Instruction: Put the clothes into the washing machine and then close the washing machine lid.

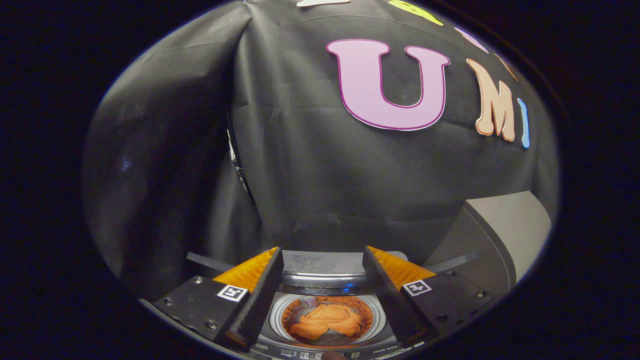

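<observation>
The gripper point(322, 280) is held open and empty above the washer point(325, 280), its fingers point(255, 295) spread well apart to left and right of the drum opening. An orange cloth point(325, 320) is seen bunched inside the drum point(280, 320), between and below the fingers. At the far right a pale panel point(505, 235), possibly the raised lid, is seen standing upright against the booth wall.
</observation>
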The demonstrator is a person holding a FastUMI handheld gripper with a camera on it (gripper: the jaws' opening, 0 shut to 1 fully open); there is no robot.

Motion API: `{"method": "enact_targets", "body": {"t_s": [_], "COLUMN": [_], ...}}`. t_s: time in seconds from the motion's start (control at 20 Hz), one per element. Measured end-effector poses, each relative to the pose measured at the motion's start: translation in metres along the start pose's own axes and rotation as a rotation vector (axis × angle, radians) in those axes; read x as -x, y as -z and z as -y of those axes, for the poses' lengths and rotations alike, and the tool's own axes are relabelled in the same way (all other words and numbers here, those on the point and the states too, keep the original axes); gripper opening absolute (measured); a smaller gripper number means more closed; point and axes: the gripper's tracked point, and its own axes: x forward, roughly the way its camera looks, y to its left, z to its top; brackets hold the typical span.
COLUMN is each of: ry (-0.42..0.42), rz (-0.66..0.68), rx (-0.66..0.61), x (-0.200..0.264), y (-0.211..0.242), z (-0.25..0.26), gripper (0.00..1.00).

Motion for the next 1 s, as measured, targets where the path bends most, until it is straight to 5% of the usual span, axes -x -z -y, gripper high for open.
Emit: {"method": "enact_targets", "body": {"t_s": [0.45,1.0], "ry": [-0.058,-0.131], "rz": [-0.035,0.085], "rx": [-0.035,-0.067], "x": [-0.011,-0.003], "y": [0.017,0.008], "z": [-0.005,-0.007], "gripper": [0.98,0.98]}}
